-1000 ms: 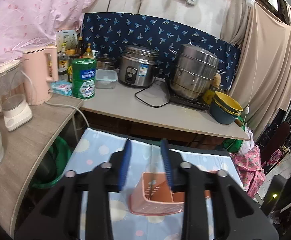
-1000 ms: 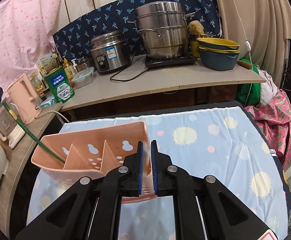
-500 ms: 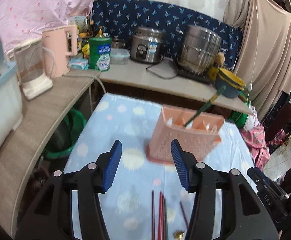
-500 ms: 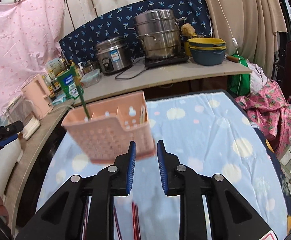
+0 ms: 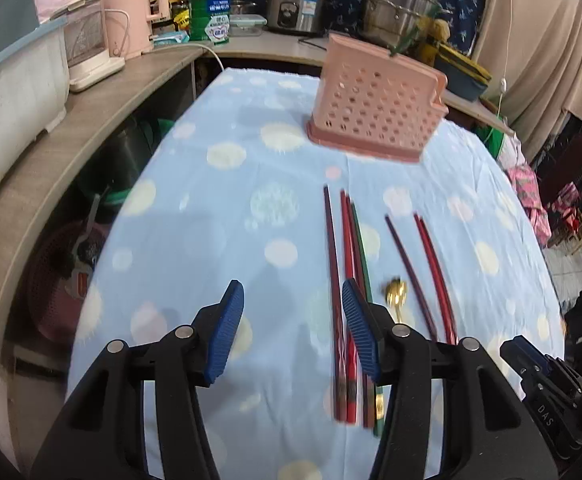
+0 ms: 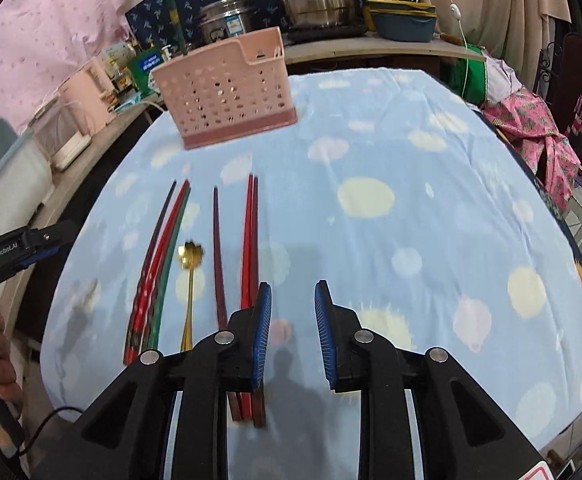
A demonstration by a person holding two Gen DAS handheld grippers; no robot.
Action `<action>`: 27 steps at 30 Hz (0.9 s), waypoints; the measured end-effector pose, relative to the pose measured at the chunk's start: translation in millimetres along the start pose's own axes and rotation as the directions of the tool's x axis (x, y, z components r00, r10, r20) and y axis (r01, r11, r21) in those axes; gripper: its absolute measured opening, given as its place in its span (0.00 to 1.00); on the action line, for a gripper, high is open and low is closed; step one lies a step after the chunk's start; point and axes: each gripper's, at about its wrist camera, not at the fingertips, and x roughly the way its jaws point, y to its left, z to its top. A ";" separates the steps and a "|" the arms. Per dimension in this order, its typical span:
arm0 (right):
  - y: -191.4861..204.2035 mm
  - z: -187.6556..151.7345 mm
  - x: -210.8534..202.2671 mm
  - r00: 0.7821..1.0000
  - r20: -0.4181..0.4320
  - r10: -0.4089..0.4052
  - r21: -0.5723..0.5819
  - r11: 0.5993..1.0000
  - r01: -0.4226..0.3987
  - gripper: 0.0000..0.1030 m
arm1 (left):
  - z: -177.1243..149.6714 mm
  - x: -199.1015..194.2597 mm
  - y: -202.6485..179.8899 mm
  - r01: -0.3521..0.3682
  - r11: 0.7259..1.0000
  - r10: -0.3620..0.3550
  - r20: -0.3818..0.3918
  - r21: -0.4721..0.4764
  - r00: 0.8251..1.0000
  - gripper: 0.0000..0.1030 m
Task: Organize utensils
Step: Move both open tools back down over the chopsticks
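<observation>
1. Basically, pink caddy stands upright at the far end of the surface, back near the counter; a green stick pokes out of its top, so one piece looks sorted already.
2. Chopsticks lie flat on the cloth on the near side of the caddy, well apart from it, roughly parallel and pointing toward it. That makes them easy to pinch from the near ends.
3. Gold spoon lies among the chopsticks, bowl end toward the caddy.
4. Left tongs apart, holding nothing, hovering over the near side of the cloth with the leftmost chopsticks just beside the right pad.
5. Right tongs also apart and empty, just right of the red pair.
6. Judgement: both set up for a pickup; loose utensils still need to go in the caddy.
</observation>
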 end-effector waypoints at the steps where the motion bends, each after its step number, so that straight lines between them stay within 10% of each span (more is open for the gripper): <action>1: 0.0 -7.4 -0.2 1.000 -0.012 0.003 -0.001 1.000 -0.003 0.22 | -7.0 0.4 -1.4 0.000 1.000 0.000 -0.007 0.005 1.000 0.47; 27: 13.2 -43.2 14.8 0.997 -0.080 -0.016 -0.070 0.997 0.011 0.22 | -63.5 18.4 -13.7 0.018 0.999 -0.014 -0.095 0.048 0.995 0.47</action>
